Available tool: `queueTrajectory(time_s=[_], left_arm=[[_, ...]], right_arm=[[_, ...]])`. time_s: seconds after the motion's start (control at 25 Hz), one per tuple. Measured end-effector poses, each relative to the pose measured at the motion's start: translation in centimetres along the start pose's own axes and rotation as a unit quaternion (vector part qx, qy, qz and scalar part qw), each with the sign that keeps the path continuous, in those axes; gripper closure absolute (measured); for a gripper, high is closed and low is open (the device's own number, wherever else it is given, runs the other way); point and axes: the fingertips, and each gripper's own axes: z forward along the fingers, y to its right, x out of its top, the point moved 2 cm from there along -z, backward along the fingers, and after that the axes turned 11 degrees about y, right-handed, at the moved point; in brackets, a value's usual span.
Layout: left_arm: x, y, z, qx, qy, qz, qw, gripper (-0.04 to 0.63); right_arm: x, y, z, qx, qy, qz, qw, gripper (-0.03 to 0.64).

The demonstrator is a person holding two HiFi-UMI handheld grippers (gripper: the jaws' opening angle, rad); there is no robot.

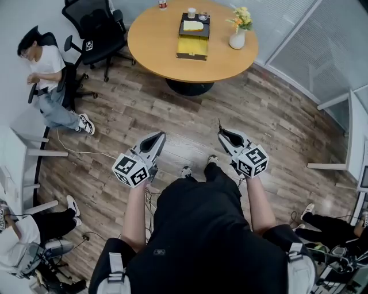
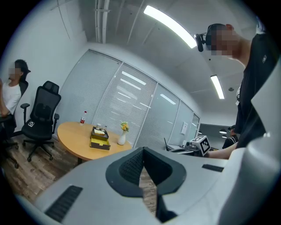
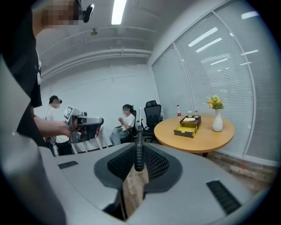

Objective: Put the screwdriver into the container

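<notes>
My right gripper [image 1: 224, 134] [image 3: 138, 148] is shut on the screwdriver [image 3: 139, 154]. Its black ribbed handle sits between the pads and its thin metal shaft [image 1: 219, 124] sticks out past the tips toward the table. The container [image 1: 193, 35] [image 2: 100, 138] [image 3: 189, 125], a yellow and black open tray, rests on the round wooden table [image 1: 161, 57] well ahead of both grippers. My left gripper [image 1: 159, 136] [image 2: 143, 151] is level with the right one, over the wooden floor. Its pads meet at the tips and nothing is between them.
A white vase of yellow flowers [image 1: 237, 34] and a bottle [image 1: 163, 4] share the table. Black office chairs [image 1: 95, 31] and a seated person [image 1: 49, 72] are at the left. More people sit at the lower left and right. Cables [image 1: 75, 150] cross the floor.
</notes>
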Motion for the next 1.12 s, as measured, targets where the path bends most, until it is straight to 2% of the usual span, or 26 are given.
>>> queueTrajectory(time_s=[0.08, 0.36, 0.68, 1.12], left_arm=[[0.2, -0.3, 0.5, 0.001, -0.002, 0.004, 1.0000, 0.589], [0.9, 0.1, 3.1, 0.008, 0.001, 0.016, 0.9998, 0.589], [0.4, 0.9, 7.4, 0.018, 0.001, 0.024, 0.9996, 0.589], [0.5, 1.5, 12.4, 0.053, 0.017, 0.033, 0.9979, 0.589]], right_arm=[[0.8, 0.6, 0.6, 0.002, 0.012, 0.007, 1.000, 0.560], [1.9, 2.7, 1.9, 0.027, 0.009, -0.019, 0.999, 0.560], [2.7, 7.1, 1.5, 0.040, 0.018, -0.010, 0.999, 0.559], [3.6, 12.8, 2.2, 0.078, 0.009, -0.023, 0.997, 0.559]])
